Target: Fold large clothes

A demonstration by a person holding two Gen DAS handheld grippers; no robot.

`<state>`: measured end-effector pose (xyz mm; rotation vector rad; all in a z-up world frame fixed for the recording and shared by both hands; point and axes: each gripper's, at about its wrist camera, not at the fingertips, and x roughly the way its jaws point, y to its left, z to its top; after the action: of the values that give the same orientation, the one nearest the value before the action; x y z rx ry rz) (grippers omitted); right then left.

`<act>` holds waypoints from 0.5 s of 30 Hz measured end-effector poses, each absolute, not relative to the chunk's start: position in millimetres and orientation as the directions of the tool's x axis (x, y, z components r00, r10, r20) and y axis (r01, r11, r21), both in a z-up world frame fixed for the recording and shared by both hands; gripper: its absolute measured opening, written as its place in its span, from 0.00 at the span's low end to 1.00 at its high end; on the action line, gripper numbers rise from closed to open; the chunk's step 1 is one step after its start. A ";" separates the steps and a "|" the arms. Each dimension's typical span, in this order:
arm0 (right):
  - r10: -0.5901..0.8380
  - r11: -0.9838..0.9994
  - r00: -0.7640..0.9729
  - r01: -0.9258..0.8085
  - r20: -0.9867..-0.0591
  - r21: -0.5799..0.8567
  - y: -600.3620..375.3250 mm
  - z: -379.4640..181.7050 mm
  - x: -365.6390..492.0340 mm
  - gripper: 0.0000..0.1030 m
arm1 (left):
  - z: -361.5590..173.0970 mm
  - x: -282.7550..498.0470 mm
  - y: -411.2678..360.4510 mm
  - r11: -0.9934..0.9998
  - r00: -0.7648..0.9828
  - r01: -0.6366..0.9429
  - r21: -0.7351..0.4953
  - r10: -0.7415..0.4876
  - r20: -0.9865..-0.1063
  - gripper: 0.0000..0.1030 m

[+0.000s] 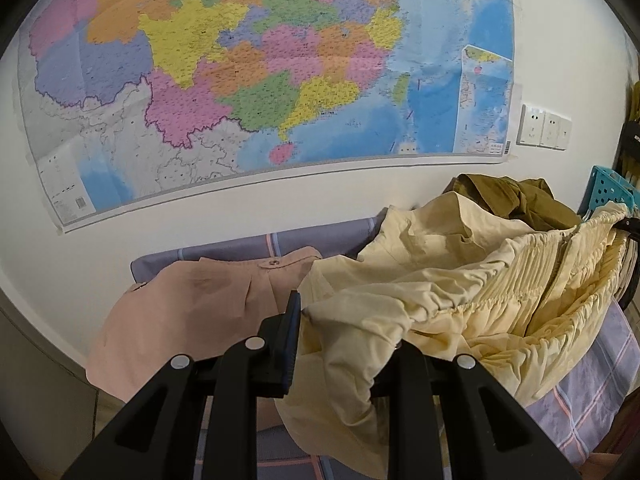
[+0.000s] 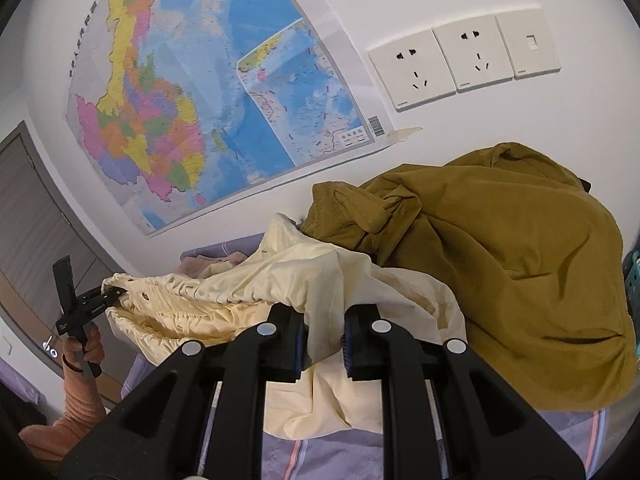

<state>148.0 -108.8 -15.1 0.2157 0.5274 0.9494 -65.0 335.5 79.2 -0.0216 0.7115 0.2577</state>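
Left wrist view: left gripper (image 1: 340, 332) pinching the pale yellow garment (image 1: 460, 280) over a checked lilac sheet (image 1: 592, 392), pink garment (image 1: 192, 304) beside it, big map (image 1: 240, 80) on white wall; right wrist view: right gripper (image 2: 325, 342) clamping the same yellow cloth, olive garment (image 2: 500, 240) heaped behind, wall sockets (image 2: 464, 56) above
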 end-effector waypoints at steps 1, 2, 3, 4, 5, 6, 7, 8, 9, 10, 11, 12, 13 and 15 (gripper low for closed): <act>0.816 0.575 0.469 -0.714 -0.338 0.400 -107.4 -15.3 150.8 0.14 | 79.0 -62.7 336.1 0.968 0.725 -0.242 0.069 0.227 -0.650 0.20; 0.816 0.576 0.468 -0.712 -0.340 0.402 -106.3 -15.3 152.7 0.14 | 78.5 -59.5 337.2 0.967 0.722 -0.244 0.069 0.229 -0.653 0.20; 0.816 0.576 0.467 -0.711 -0.342 0.404 -105.1 -15.5 155.0 0.14 | 77.8 -56.2 337.9 0.967 0.719 -0.245 0.070 0.230 -0.656 0.20; 0.814 0.578 0.467 -0.707 -0.345 0.407 -103.6 -15.7 159.0 0.14 | 76.9 -52.8 339.1 0.966 0.715 -0.247 0.071 0.231 -0.659 0.20; 0.814 0.578 0.466 -0.705 -0.346 0.411 -102.9 -15.9 161.1 0.14 | 76.2 -49.9 340.5 0.966 0.712 -0.249 0.070 0.232 -0.662 0.20; 0.814 0.578 0.465 -0.703 -0.348 0.414 -101.5 -15.9 163.6 0.14 | 75.4 -46.3 341.7 0.966 0.710 -0.250 0.072 0.233 -0.665 0.20; 0.811 0.582 0.466 -0.701 -0.353 0.412 -99.5 -16.1 166.2 0.14 | 74.6 -43.8 342.7 0.965 0.707 -0.252 0.072 0.235 -0.667 0.20; 0.810 0.584 0.466 -0.700 -0.356 0.412 -97.9 -16.0 168.3 0.14 | 73.4 -40.0 344.8 0.964 0.703 -0.257 0.068 0.235 -0.671 0.20; 0.808 0.586 0.466 -0.698 -0.360 0.411 -95.8 -15.8 171.1 0.14 | 72.5 -37.5 345.8 0.963 0.700 -0.260 0.066 0.235 -0.674 0.20; 0.806 0.589 0.468 -0.697 -0.363 0.409 -94.3 -15.5 173.1 0.14 | 70.8 -33.6 347.3 0.963 0.696 -0.262 0.067 0.237 -0.678 0.20; 0.805 0.590 0.467 -0.695 -0.367 0.410 -92.6 -15.5 175.9 0.14 | 69.4 -30.3 349.0 0.962 0.692 -0.266 0.065 0.238 -0.682 0.20; 0.804 0.592 0.467 -0.694 -0.370 0.410 -91.6 -15.4 177.9 0.14 | 67.6 -26.1 350.9 0.961 0.687 -0.269 0.062 0.237 -0.687 0.20; 0.800 0.595 0.468 -0.692 -0.375 0.408 -89.6 -15.3 180.9 0.14 | 66.3 -23.4 351.9 0.961 0.684 -0.270 0.063 0.238 -0.690 0.20; 0.798 0.598 0.466 -0.689 -0.382 0.409 -85.7 -14.4 187.1 0.14 | 64.0 -16.9 355.1 0.960 0.677 -0.275 0.060 0.237 -0.696 0.20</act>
<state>187.1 -85.7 -14.4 0.2078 0.5800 0.9206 -16.9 355.1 64.0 -0.0515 0.7752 0.2880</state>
